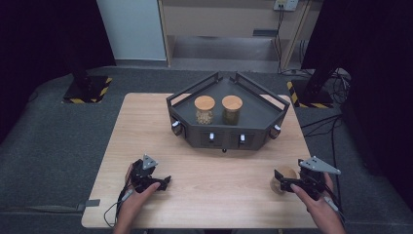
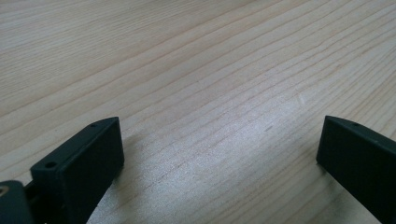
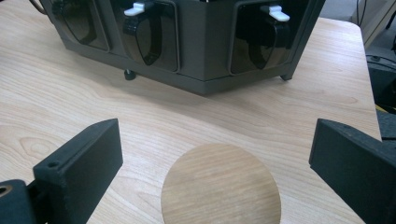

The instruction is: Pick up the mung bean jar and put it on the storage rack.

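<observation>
At lower right of the high view, a wood-lidded jar [image 1: 281, 179] is straddled by the wide-open right hand-held gripper [image 1: 286, 184], w/ tipping risked if closed off-centre.

High view looks forward and down on the whole counter [image 1: 204, 161]. Left gripper view sits close over bare wood. Right gripper view faces the rack [image 3: 196, 42], shared with the high view.

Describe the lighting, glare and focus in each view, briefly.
High view: the table is evenly lit against dark surroundings, and the image is soft and low in detail. Left gripper view: a pale sheen lies on the wood between the open left gripper, whose near fingers look slightly blurred. Right gripper view: the wooden lid is sharp between the right gripper, and the rack has glossy dark panels.
</observation>
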